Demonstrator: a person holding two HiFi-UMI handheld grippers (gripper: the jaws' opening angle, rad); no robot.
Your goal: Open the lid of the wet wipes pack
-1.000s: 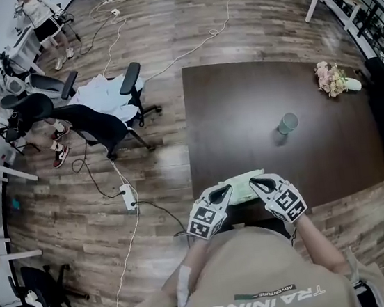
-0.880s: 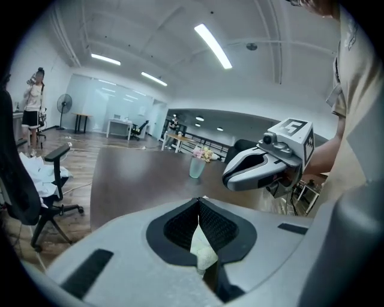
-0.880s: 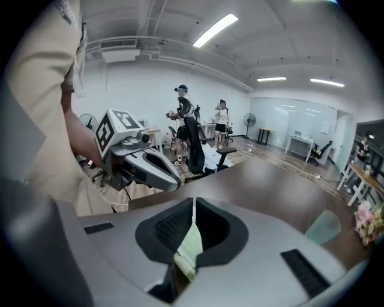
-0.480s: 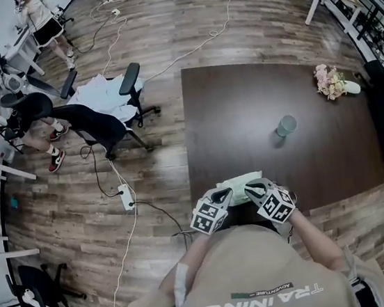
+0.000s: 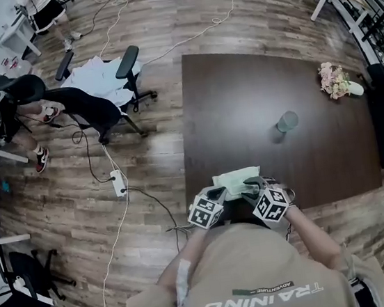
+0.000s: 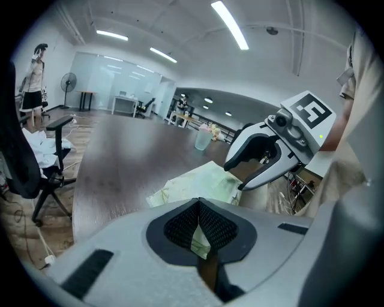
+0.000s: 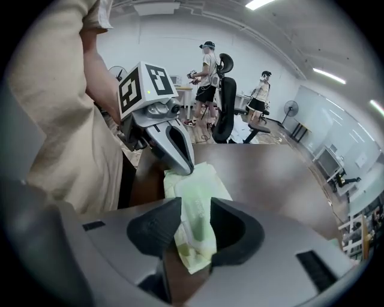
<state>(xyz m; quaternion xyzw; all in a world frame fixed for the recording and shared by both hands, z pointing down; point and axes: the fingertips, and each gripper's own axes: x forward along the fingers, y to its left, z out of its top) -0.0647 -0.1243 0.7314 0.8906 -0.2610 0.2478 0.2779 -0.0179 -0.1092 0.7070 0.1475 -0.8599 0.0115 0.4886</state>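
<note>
A pale green wet wipes pack point(image 5: 234, 181) lies at the near edge of the dark table point(image 5: 260, 84). My left gripper point(image 5: 220, 193) holds its left corner: in the left gripper view the pads point(image 6: 183, 222) are closed on a strip of the pack point(image 6: 198, 183). My right gripper point(image 5: 250, 185) hangs over the pack's right end. Its jaws have just been opening and stand wide apart, with the pack's lid point(image 7: 198, 225) between them and not pinched. The left gripper point(image 7: 187, 171) shows in the right gripper view, nipping the far corner. The right gripper point(image 6: 234, 178) shows in the left gripper view.
A translucent cup point(image 5: 287, 122) stands mid-table, and a bunch of flowers point(image 5: 335, 81) lies at the far right edge. Left of the table are an office chair point(image 5: 112, 103) draped with cloth, floor cables and a power strip point(image 5: 118, 183). People stand at the far left.
Both grippers have sunk with the pack towards the table's near edge. The right gripper has rolled and tipped further down over the pack.
</note>
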